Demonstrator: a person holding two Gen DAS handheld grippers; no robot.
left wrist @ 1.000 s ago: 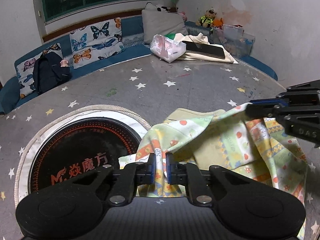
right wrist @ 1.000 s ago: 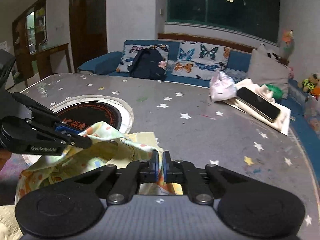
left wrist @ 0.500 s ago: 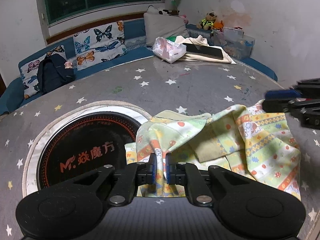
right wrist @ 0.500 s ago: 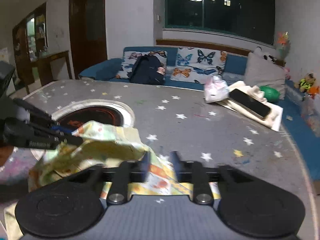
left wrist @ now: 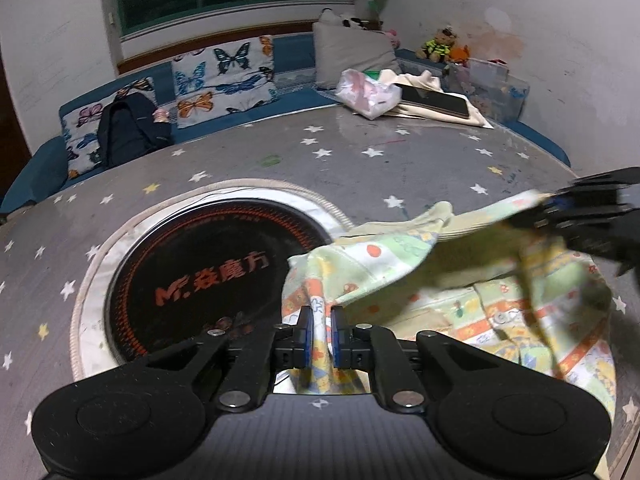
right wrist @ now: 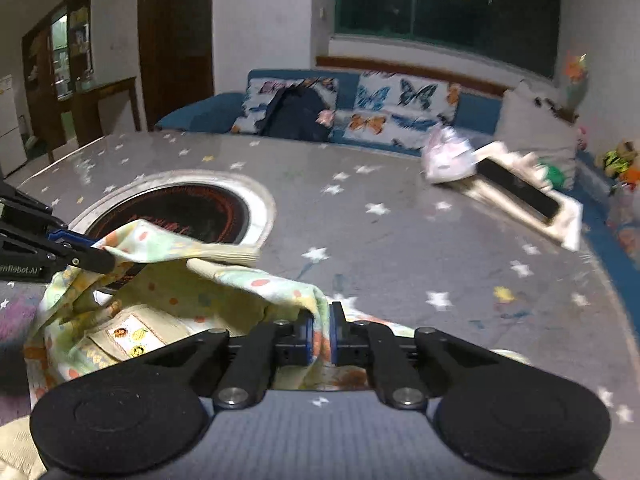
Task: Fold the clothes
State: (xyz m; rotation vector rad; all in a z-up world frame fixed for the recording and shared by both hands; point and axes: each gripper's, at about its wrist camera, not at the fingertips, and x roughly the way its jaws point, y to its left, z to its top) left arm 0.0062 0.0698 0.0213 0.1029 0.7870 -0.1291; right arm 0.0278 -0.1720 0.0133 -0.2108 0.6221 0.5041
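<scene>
A small pastel garment [left wrist: 400, 264] with a cartoon print lies bunched on the grey star-patterned table [left wrist: 360, 168]. My left gripper [left wrist: 321, 312] is shut on one edge of it, with fabric pinched between the blue pads. In the right wrist view my right gripper [right wrist: 320, 314] has its jaws closing onto another edge of the garment [right wrist: 240, 280], and the pads press the fabric. The cloth hangs lifted between the two grippers. The right gripper [left wrist: 560, 210] shows blurred at the right of the left wrist view. The left gripper [right wrist: 96, 258] shows at the left of the right wrist view.
A black round cooktop [left wrist: 192, 276] with orange lettering is set into the table beside the garment. At the far edge lie a plastic bag [left wrist: 368, 92] and a phone [left wrist: 436, 100] on cream cloth. Behind stands a blue sofa with butterfly cushions and a dark backpack [left wrist: 128, 128].
The right gripper opened, let the garment drop, then shut again on an edge. The cloth is lifted between both grippers once more. The left gripper shifted sideways, still gripping.
</scene>
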